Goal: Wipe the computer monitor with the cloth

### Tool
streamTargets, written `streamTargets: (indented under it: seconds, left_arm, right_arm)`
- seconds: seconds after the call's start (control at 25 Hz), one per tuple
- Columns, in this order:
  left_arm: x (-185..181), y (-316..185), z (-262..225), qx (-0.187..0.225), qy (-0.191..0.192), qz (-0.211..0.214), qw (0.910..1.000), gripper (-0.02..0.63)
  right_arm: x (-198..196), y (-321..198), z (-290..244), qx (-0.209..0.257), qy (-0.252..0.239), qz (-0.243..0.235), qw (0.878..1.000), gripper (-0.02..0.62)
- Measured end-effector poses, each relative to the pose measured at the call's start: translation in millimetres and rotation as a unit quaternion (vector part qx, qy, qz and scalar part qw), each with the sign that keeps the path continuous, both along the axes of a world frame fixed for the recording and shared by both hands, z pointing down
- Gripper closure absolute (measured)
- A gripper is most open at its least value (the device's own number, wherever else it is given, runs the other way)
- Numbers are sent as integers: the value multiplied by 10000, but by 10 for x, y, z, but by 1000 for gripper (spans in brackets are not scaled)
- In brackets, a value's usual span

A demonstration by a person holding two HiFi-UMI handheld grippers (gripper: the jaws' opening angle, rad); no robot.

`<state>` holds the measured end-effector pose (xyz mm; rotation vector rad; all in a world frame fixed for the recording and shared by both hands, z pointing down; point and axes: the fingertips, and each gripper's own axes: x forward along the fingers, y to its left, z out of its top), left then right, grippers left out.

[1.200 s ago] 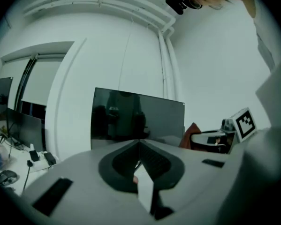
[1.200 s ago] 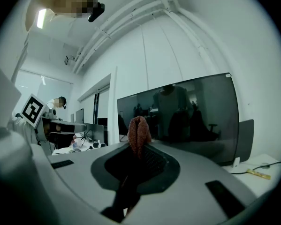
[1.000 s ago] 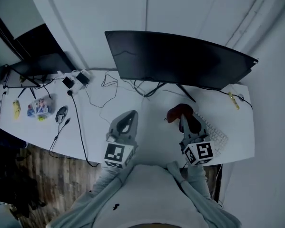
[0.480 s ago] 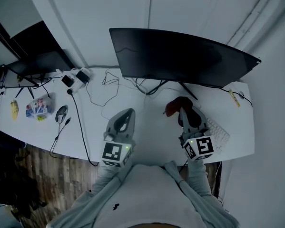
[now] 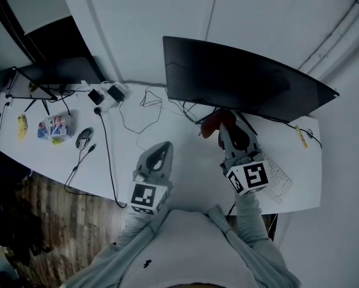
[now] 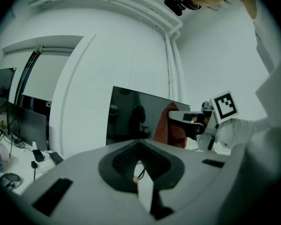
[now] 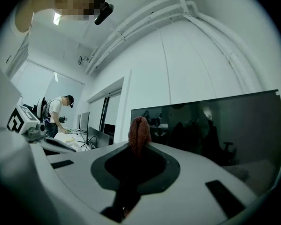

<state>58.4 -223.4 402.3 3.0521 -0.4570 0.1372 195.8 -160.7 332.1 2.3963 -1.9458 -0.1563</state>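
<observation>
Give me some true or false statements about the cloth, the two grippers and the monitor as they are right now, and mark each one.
1. The right gripper is shut on the red cloth. True.
2. The left gripper also grips a cloth. False: its jaws are together with nothing between them.
3. The cloth lies flat on the desk. False: it hangs from the right gripper in front of the monitor.
4. A keyboard lies on the desk to the right of the right gripper. True.
5. The monitor shows a bright picture. False: its screen is dark.
</observation>
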Motion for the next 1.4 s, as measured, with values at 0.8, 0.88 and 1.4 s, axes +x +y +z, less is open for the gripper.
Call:
streamTargets:
  seconds: [0.8, 0.88, 1.4]
  left_arm:
    - [-422, -601, 12, 76, 90, -135, 9998, 584]
    - [-456, -639, 26, 98, 58, -103, 9999, 584]
    - [-515, -828, 132, 5, 141, -44, 9999, 584]
  right_arm:
    - [-243, -1889, -1032, 552, 1061, -129, 9927, 560]
    - [-216, -1968, -1102, 593, 1130, 35, 9918, 560]
    - [-129, -2303, -1213, 557, 1396, 641, 9866, 560]
